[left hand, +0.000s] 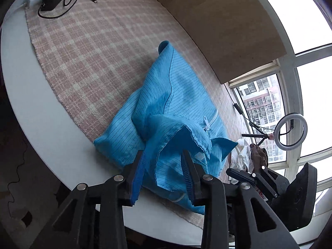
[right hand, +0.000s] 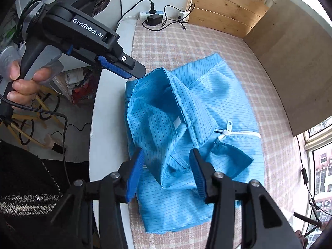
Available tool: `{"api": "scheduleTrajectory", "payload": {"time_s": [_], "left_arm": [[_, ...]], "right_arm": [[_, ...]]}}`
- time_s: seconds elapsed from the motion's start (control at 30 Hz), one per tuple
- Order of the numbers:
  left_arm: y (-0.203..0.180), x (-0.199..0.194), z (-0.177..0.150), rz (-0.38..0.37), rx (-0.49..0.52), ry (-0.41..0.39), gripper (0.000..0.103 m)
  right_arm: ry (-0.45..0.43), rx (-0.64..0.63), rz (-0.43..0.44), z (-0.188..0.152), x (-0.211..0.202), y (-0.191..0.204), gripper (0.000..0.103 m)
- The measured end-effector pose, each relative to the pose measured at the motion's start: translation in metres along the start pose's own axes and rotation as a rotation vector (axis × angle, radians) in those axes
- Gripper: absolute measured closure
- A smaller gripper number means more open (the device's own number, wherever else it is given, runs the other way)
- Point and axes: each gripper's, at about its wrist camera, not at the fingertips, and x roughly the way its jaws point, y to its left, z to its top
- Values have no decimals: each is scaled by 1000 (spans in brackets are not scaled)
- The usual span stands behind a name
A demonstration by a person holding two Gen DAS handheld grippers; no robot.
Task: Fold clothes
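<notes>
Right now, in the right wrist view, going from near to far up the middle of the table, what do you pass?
Right gripper with open jaws → blue garment → bare pink checked cloth → black power adapter → white power strip.

A room in a high-rise flat, set up as a home recording corner. A white worktop [left hand: 62, 155] covered by a pink checked cloth [left hand: 93, 51] stands beside large windows [left hand: 311, 83] looking onto apartment blocks [left hand: 261, 103]. A ring light [left hand: 290, 132] on a small tripod, a power strip [right hand: 149, 13] with chargers, wooden panelling [right hand: 224, 10] and a pile of laundry [left hand: 249, 155] suggest lived-in domestic space.
</notes>
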Motion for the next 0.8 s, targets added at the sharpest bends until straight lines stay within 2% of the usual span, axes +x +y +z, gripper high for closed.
{"api": "scheduleTrajectory", "payload": {"time_s": [0.13,0.2,0.23,0.3,0.4,0.47,0.53,0.6,0.63,0.7,0.77,0.8], "left_arm": [[3,29,-5,36,4,46,71],[2,40,-5,30,14,56,87],[1,43,-5,24,21,61,103],[0,42,-3,-18,28,64,101],[-2,41,1,-87,34,73,102],[-2,37,7,-141,27,73,102],[1,34,13,-240,-10,80,102],[7,34,17,-300,-53,92,103],[9,38,18,-313,-64,111,103],[9,41,15,-293,-44,126,103],[6,39,12,-285,-10,130,103],[6,36,11,-283,1,128,103]], "right_arm": [[73,-104,-1,6,30,4,58],[109,-129,-11,3,45,5,59],[120,-136,-23,1,50,4,61],[136,-117,6,-3,56,-2,91],[116,-19,71,-13,52,-19,97],[81,52,108,-21,43,-30,98],[27,172,169,-30,35,-43,99],[15,269,232,-42,42,-48,99],[13,314,263,-48,46,-50,99],[29,317,247,-52,47,-45,97],[7,328,236,-51,29,-50,96],[-27,331,218,-49,15,-55,88]]}}
